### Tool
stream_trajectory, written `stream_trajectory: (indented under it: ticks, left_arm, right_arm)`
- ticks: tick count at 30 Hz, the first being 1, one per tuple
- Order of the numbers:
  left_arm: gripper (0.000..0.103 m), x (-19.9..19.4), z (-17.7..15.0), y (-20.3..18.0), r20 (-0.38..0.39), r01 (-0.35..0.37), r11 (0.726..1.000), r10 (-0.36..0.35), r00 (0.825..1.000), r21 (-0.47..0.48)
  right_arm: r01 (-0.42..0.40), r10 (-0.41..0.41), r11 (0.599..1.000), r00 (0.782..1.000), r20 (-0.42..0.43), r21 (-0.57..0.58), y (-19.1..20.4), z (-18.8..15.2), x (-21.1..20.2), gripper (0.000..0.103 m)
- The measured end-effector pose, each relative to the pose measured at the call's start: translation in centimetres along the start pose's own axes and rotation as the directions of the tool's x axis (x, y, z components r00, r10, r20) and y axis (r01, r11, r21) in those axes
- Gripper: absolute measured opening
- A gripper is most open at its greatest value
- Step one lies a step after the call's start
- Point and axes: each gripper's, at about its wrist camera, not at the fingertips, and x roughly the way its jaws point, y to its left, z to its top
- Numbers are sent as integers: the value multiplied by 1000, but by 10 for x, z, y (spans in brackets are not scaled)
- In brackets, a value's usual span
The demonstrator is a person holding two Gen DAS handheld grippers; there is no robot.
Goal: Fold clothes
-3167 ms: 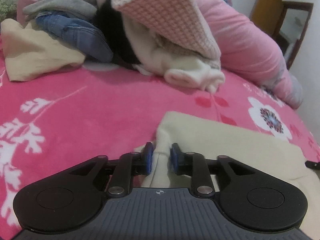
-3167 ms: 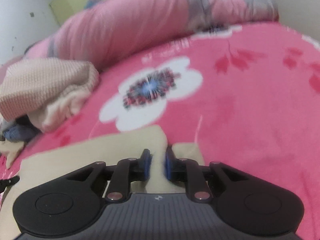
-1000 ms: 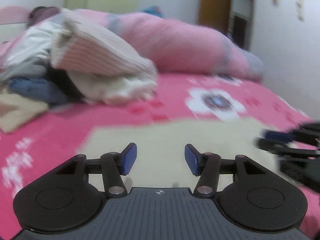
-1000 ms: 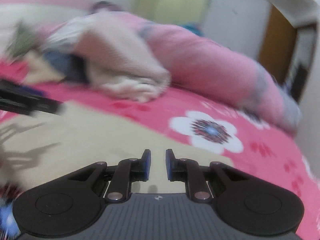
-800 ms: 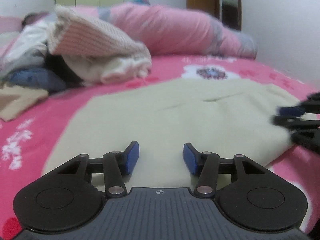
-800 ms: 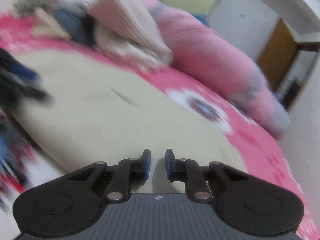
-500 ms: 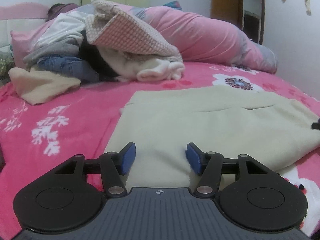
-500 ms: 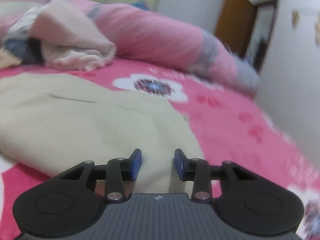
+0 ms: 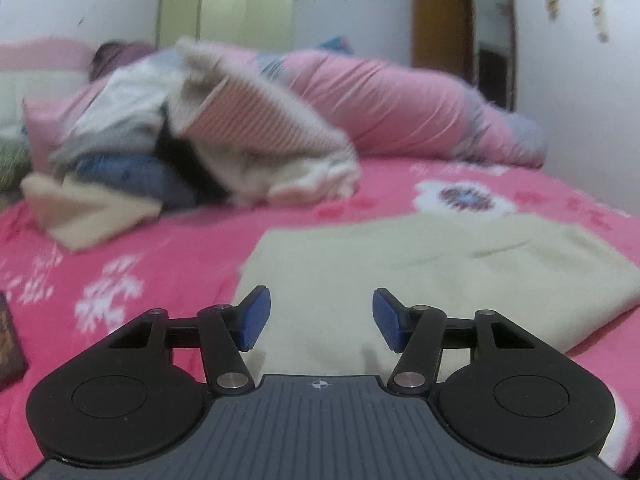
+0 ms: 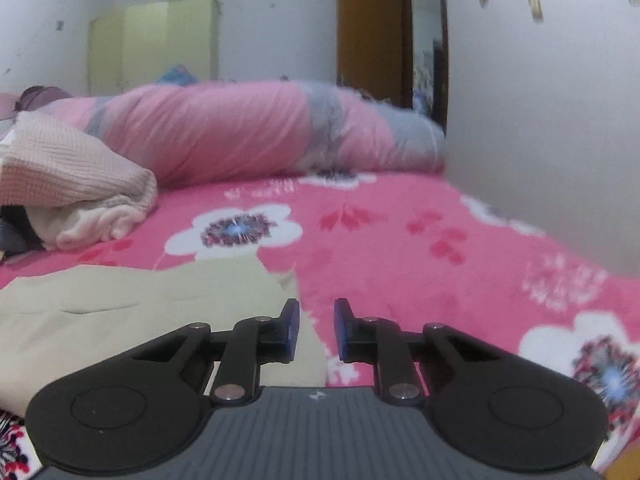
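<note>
The cream garment (image 9: pixel 420 276) lies flat on the pink bedspread (image 9: pixel 132 248), filling the lower middle and right of the left view and the lower left of the right view, with the unfolded pile (image 9: pixel 192 140) at upper left. The left gripper (image 9: pixel 321 320) hovers over its near edge with jaws wide and empty; the right gripper (image 10: pixel 316 330) sits at its right-hand corner, jaws narrow after just closing, nothing between them. The step looks like regrasping between folds, so each gripper likely needs to pinch an edge next.
</note>
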Motion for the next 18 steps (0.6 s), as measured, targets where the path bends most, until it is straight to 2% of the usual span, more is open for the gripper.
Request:
stream_trajectory:
  ticks: [2, 4, 6, 7, 8, 10, 12, 15, 16, 17, 18]
  left_arm:
    - [57, -4, 3, -15, 10, 32, 999, -32, 999, 30]
    - [57, 1, -3, -29, -24, 48, 996, -47, 999, 69]
    - [57, 12, -16, -35, -92, 29, 994, -19, 996, 106]
    - [58, 17, -24, -36, -119, 18, 994, -5, 993, 111]
    - [58, 17, -25, -30, -120, 31, 996, -21, 993, 81]
    - [58, 17, -27, -19, -117, 60, 998, -58, 991, 17]
    - [59, 18, -23, -17, -127, 59, 998, -57, 990, 15]
    - [60, 18, -22, -17, -132, 57, 998, -54, 990, 16]
    - [60, 18, -22, -17, -132, 56, 998, -53, 990, 15]
    - [60, 17, -22, -18, -131, 54, 998, -52, 990, 12]
    - [60, 17, -23, -18, -131, 53, 999, -52, 990, 9]
  right_arm:
    - [-32, 35, 994, 999, 24, -101, 21, -4, -10, 19]
    - [-69, 74, 975, 997, 19, -210, 43, -12, -10, 19]
    - [-82, 76, 952, 997, -30, -296, 57, -27, 2, 19]
    - [-79, 55, 939, 995, -81, -333, 59, -38, 14, 19]
    - [-85, 45, 930, 992, -119, -357, 58, -49, 25, 19]
    - [-125, 82, 934, 987, -137, -335, 46, -62, 34, 19]
    - [-135, 89, 942, 983, -158, -308, 40, -46, 32, 19]
    - [-75, 41, 963, 990, -134, -258, 24, -22, 23, 19]
    - [-75, 49, 981, 988, -144, -178, 12, -17, 21, 20]
    - [-95, 86, 994, 982, -166, -45, -6, -14, 18, 21]
    - [-125, 150, 983, 970, -192, 136, -28, -14, 18, 23]
